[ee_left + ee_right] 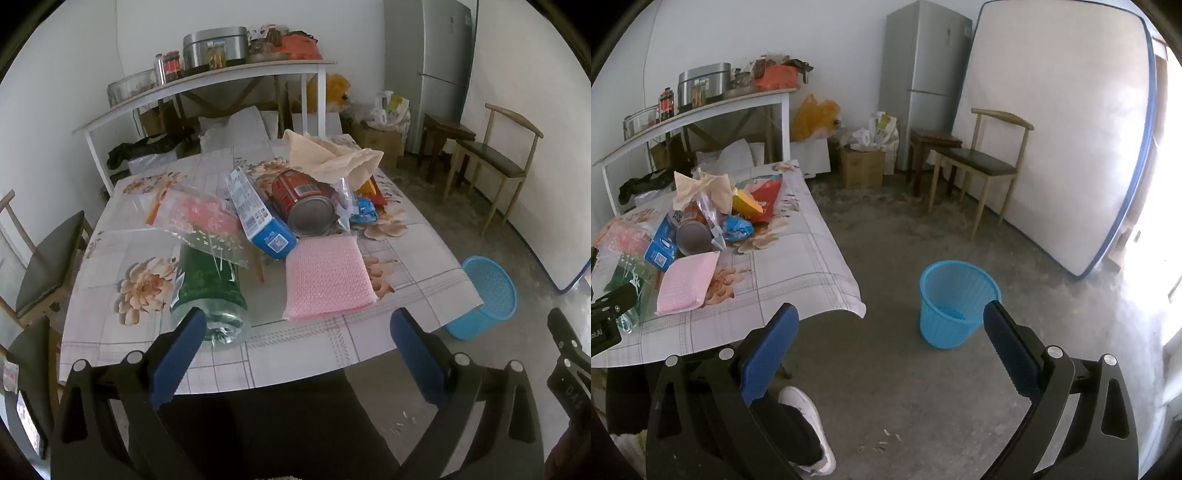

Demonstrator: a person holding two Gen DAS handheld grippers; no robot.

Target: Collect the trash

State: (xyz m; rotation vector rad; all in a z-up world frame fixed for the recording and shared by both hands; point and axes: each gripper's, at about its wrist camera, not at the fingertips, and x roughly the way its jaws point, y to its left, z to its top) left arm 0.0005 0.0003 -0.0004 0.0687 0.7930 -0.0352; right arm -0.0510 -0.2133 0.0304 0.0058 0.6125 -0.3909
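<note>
Peeking from under a clear bag (199,221), a green bottle (208,291) lies half-hidden.

The near strip of the desk (295,354) lay bare ahead of the left gripper (295,354), whose jaws stood wide apart. Beyond it a green bottle (207,291) and a pink sponge (327,280) flanked a narrow gap. Behind them a heaped pile blocked the centre: can (306,203), blue box (258,218), clear bag (199,218), cloth (332,157). The right gripper (890,354), also wide open, faced open floor (886,251). The blue basket (955,302) stood there, well apart from the desk edge. A chair (982,166) stood farther back.
</note>
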